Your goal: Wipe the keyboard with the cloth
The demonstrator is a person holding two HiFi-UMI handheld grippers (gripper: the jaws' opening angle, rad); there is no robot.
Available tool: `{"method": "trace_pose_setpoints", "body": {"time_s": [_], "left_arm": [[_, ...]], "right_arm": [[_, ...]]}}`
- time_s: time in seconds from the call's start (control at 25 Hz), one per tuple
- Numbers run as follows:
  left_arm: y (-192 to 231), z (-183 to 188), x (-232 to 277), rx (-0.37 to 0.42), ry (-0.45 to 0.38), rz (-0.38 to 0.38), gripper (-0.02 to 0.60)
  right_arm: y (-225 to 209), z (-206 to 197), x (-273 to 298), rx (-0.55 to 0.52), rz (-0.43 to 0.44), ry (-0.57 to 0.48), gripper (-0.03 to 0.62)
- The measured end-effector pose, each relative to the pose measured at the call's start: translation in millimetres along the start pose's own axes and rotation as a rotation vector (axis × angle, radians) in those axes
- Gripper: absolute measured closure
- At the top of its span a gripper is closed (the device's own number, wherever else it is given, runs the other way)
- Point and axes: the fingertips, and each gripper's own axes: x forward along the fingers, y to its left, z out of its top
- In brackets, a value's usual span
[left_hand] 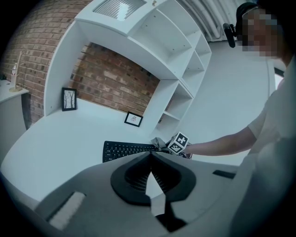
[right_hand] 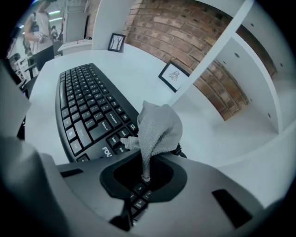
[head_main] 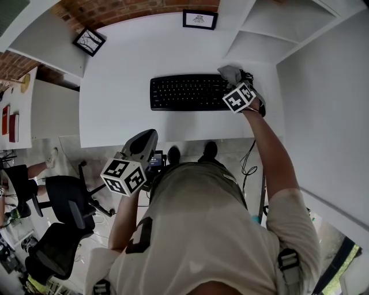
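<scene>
Far left in the head view, office chairs (head_main: pixel 63 201) stand on the floor beside the white desk (head_main: pixel 115 109). A small black-framed picture (head_main: pixel 89 41) stands at the desk's back left corner.

The left gripper (head_main: pixel 147 138) is held off the desk's near edge, over the floor and well apart from the keyboard. In its own view, the left gripper (left_hand: pixel 151 159) has its jaws pressed together at the tips, with nothing between them.

The black keyboard (head_main: pixel 187 92) lies flat near the middle of the desk, its long side parallel to the near edge. A second framed picture (head_main: pixel 200 19) stands behind it against the brick wall (head_main: pixel 132 11).

The right gripper (head_main: pixel 233 80) is over the keyboard's right end. In its own view, the right gripper (right_hand: pixel 145 173) has its jaws pinching a narrow tail of the grey cloth (right_hand: pixel 157 129). The rest of the cloth bunches ahead of the jaws, over the keys at the right edge of the keyboard (right_hand: pixel 88 111). Whether it presses on the keys cannot be told. In the head view, the cloth (head_main: pixel 229 72) shows at the keyboard's back right corner.

At the right, open white shelf compartments (head_main: pixel 271 34) rise from the desk. No contents can be made out in them.
</scene>
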Motion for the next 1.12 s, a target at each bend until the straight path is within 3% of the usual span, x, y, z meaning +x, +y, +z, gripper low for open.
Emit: {"method": "trace_pose_setpoints", "body": {"time_s": [0.68,0.92,1.12], "left_arm": [[-1,11,19,0.007,0.007,-0.017,0.577],[2,11,20,0.003,0.006,-0.017,0.577],[8,12,16,0.002,0.006,-0.011,0.577]], "right_arm": [[-58,-65,-1,0.130,-0.096,0.075,0.579],[-64,-90,-3,0.135,-0.095,0.136,0.579],[-53,-44,-29,0.160,-0.066,-0.013,0.579]]}}
